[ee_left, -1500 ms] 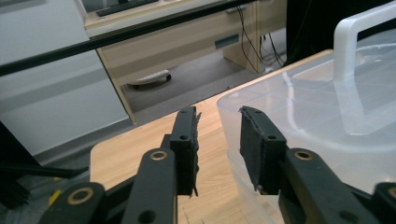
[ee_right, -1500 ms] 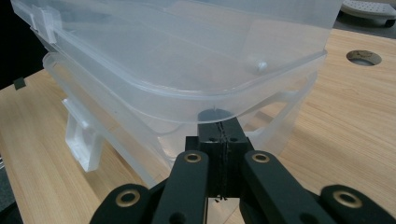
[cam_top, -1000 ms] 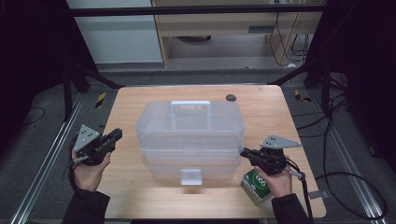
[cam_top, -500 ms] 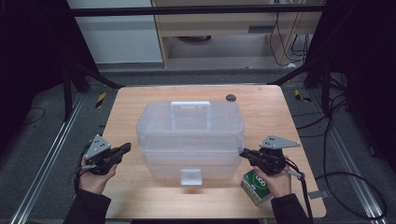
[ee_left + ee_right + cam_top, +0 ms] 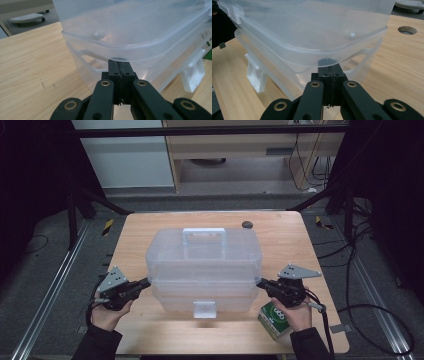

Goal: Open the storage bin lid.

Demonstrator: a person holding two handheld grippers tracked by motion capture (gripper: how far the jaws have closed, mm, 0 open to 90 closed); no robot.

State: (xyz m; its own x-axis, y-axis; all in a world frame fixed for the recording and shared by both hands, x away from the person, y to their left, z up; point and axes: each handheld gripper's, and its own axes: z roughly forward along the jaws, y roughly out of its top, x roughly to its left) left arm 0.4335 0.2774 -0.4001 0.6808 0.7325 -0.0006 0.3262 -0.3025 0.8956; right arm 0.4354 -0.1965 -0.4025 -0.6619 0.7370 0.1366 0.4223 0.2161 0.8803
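Note:
A clear plastic storage box (image 5: pixel 202 265) with a lid, a top handle (image 5: pixel 203 237) and a front latch (image 5: pixel 205 309) stands in the middle of the wooden table (image 5: pixel 130 235). My left gripper (image 5: pixel 146 282) is at the box's left side, jaws shut with nothing between them. In the left gripper view its tips (image 5: pixel 119 65) sit right under the lid's overhanging rim (image 5: pixel 140 50). My right gripper (image 5: pixel 260 282) mirrors this at the box's right side, shut and empty. Its tips (image 5: pixel 329 69) lie just beneath the lid rim (image 5: pixel 312 57).
A green and white carton (image 5: pixel 274 320) lies on the table under my right hand, near the front right corner. A dark round hole (image 5: pixel 246 224) is in the tabletop behind the box. Cables trail on the floor to the right.
My left gripper has moved right and toward the near edge, bringing its tips up to the box's left side. The right gripper and the box have stayed put.

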